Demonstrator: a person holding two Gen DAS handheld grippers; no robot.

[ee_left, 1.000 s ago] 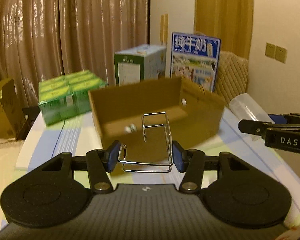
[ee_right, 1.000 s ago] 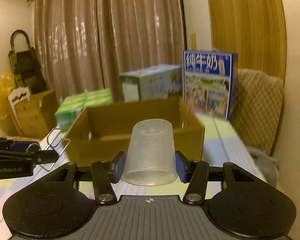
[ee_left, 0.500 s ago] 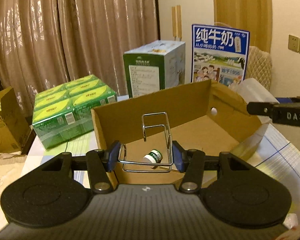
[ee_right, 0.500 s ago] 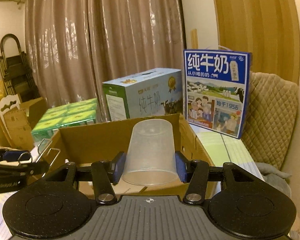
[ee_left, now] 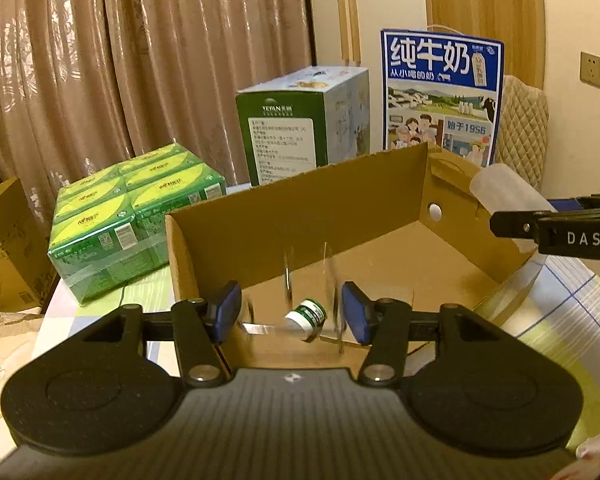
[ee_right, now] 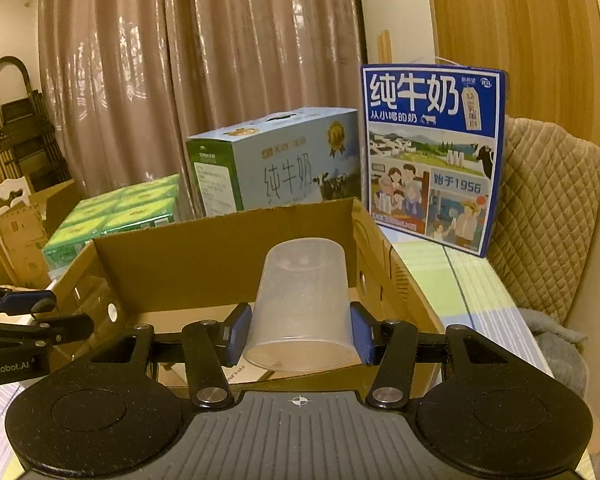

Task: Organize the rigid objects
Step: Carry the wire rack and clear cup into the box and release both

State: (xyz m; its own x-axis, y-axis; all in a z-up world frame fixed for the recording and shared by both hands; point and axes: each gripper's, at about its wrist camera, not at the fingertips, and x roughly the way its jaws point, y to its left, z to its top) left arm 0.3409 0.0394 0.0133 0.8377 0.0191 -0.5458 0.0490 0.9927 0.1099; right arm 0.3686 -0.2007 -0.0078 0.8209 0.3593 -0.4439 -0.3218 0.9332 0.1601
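L gripper (ee_left: 291, 312) over cardboard box (ee_left: 340, 208), fingers just been opening – apart now, blurred wire rack (ee_left: 288, 292) loose between them, small green-label bottle (ee_left: 309, 314) on box floor beyond. R gripper (ee_right: 299, 334) at 3 o'clock of the left, fingers clamped on inverted clear plastic cup (ee_right: 303, 304) – above box interior.

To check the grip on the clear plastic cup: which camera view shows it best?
The right wrist view: the clear plastic cup, upside down, shows whole between the pads of the right tool. The left wrist view shows only part of it at the right edge, behind that tool.
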